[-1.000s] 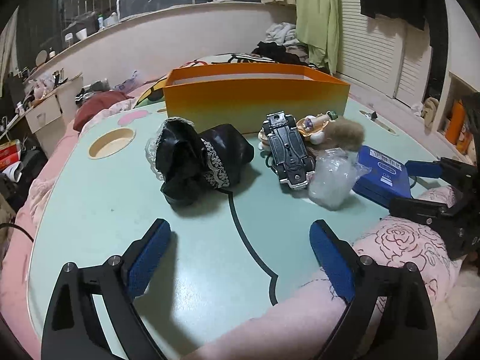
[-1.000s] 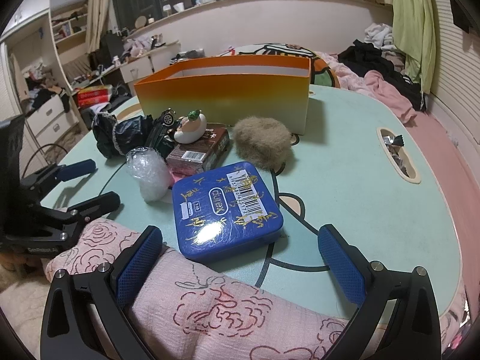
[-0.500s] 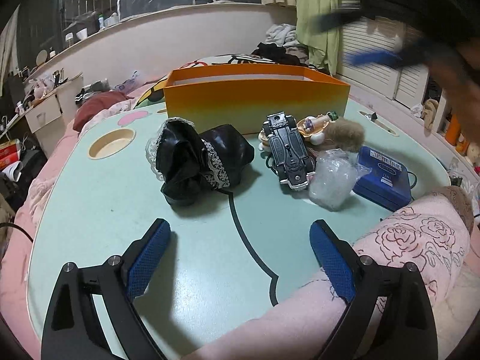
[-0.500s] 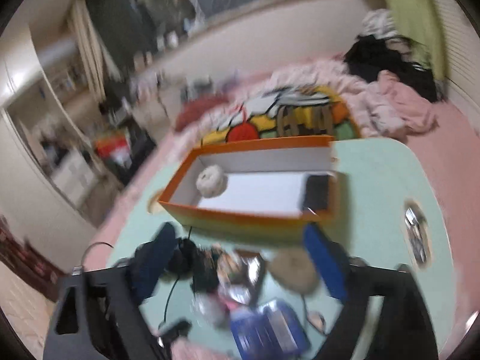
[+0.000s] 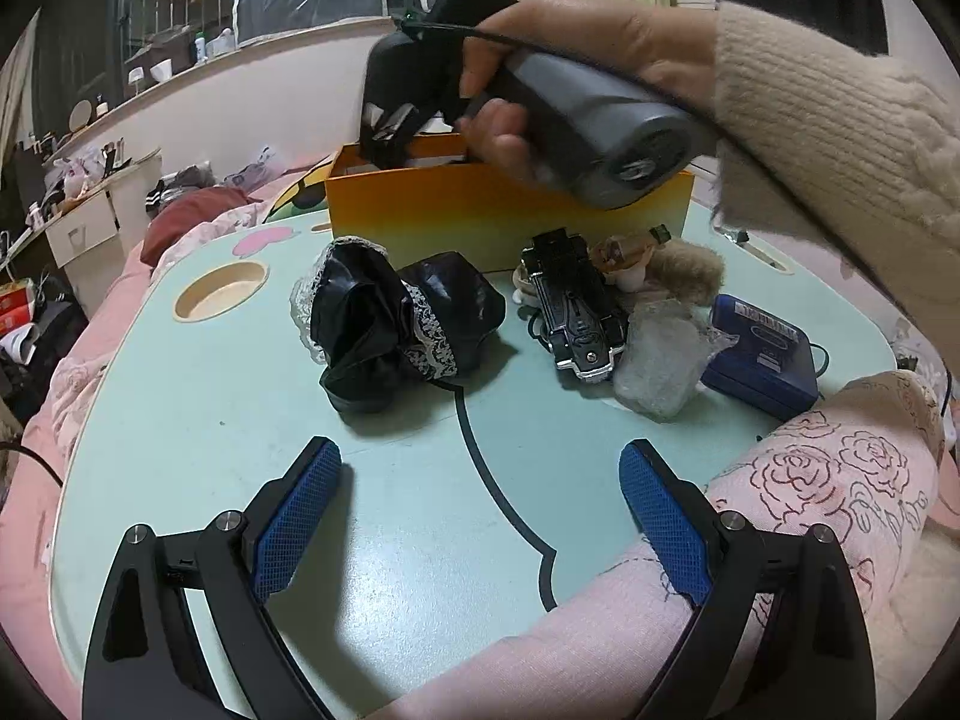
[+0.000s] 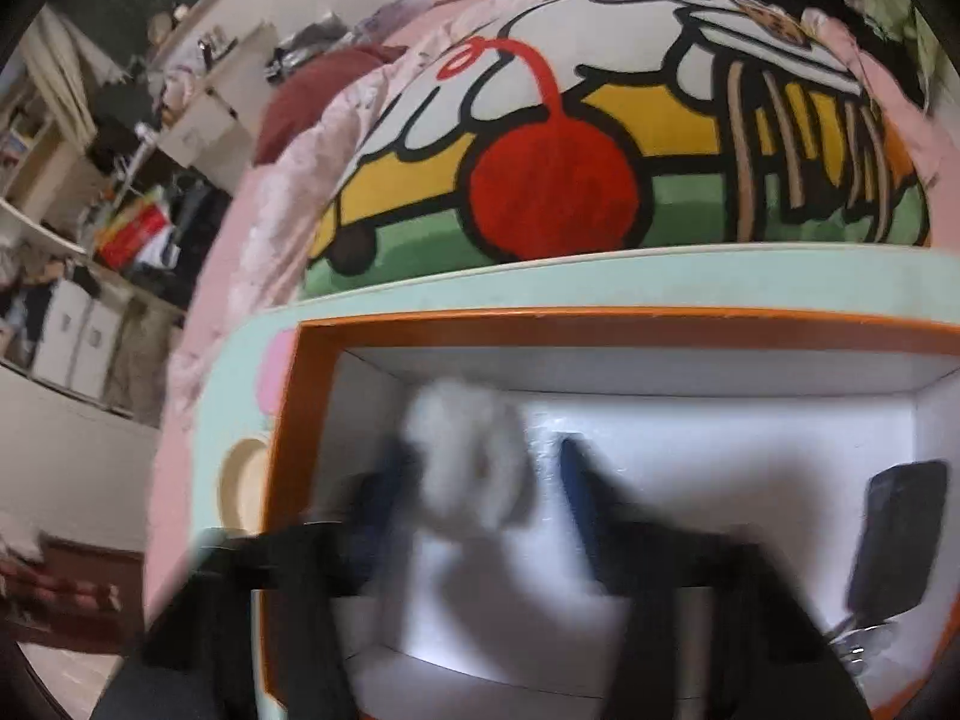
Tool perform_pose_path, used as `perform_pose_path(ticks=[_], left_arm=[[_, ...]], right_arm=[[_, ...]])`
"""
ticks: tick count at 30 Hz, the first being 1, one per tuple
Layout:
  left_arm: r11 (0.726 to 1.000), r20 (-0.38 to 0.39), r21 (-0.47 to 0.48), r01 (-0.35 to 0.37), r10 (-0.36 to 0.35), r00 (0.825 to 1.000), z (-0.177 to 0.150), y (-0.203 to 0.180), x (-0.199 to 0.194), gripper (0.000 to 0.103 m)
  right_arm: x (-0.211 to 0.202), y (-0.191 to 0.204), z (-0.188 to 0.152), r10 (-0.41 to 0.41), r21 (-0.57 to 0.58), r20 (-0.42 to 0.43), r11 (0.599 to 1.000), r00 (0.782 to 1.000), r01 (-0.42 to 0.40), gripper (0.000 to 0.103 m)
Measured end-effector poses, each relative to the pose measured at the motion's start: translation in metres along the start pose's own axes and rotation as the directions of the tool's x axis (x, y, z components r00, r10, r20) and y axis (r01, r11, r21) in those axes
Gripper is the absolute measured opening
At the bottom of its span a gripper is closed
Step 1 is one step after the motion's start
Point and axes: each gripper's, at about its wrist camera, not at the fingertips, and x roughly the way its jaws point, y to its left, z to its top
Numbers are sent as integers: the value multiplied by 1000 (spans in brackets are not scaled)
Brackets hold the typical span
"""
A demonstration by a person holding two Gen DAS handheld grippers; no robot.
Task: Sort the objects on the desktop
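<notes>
Overhead, the right hand-held gripper (image 6: pixel 480 480) reaches into the orange box (image 6: pixel 600 324), its jaws closing around a white fluffy ball (image 6: pixel 474 456) at the box's left end. Nearer, the left hand-held gripper (image 5: pixel 480 516) hovers wide apart over the mint tabletop (image 5: pixel 372 540), empty, short of the black lace-trimmed cloth (image 5: pixel 390 324).

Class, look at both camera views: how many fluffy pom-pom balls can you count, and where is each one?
2. A white pom-pom lies inside the orange box, between the closing right gripper's fingers. A brown pom-pom sits on the table before the box. Others may be hidden.
</notes>
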Motion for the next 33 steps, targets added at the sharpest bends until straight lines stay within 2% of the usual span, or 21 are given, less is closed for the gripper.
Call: perform_pose_path(ticks=[4, 6, 7, 12, 14, 16, 19, 20, 23, 25, 26, 28, 31, 33], left_arm=[[1000, 0, 0, 1, -1, 1000, 0, 0, 0, 94], [1000, -1, 1, 1, -1, 1000, -1, 0, 0, 94], [1000, -1, 1, 2, -2, 1000, -1, 0, 0, 94], [1000, -3, 2, 0, 0, 1000, 0, -1, 0, 94], [1000, -3, 3, 0, 0, 1000, -1, -1, 0, 94], [1000, -2, 3, 1, -1, 1000, -1, -1, -1, 94], [1000, -2, 3, 0, 0, 1000, -1, -2, 0, 94], [1000, -3, 2, 0, 0, 1000, 0, -1, 0, 94], [1000, -3, 3, 0, 0, 1000, 0, -1, -1, 94], [1000, -3, 3, 0, 0, 1000, -1, -1, -1, 94], [1000, -4, 3, -1, 1, 1000, 0, -1, -1, 94], [1000, -6, 4, -4, 4, 1000, 0, -2, 0, 94], [1000, -9, 5, -7, 7, 1000, 1, -3, 1, 94], [1000, -11, 5, -9, 9, 1000, 1, -2, 2, 94]], right_arm=[[-52, -11, -18, 44, -48, 126, 998, 991, -38, 21], [-83, -17, -37, 125, -67, 161, 991, 979, -115, 22], [-100, -18, -52, 173, -89, 157, 983, 972, -161, 22], [-114, -11, -103, 236, -160, 80, 962, 968, -221, 25], [-104, -9, -115, 221, -159, 67, 965, 973, -208, 53], [-104, -14, -119, 227, -149, 100, 966, 969, -211, 56], [-130, -27, -137, 226, -156, 252, 969, 941, -191, 57], [-139, -33, -149, 211, -162, 303, 972, 929, -168, 61], [-154, -48, -192, 133, -192, 386, 980, 913, -61, 67], [-157, -59, -221, 94, -218, 401, 976, 911, -5, 70], [-155, -69, -239, 88, -238, 385, 971, 919, 7, 74], [-149, -86, -263, 105, -259, 326, 966, 939, -18, 75], [-139, -99, -284, 45, -277, 305, 960, 951, 43, 75], [-125, -100, -292, 4, -309, 288, 947, 958, 89, 69]])
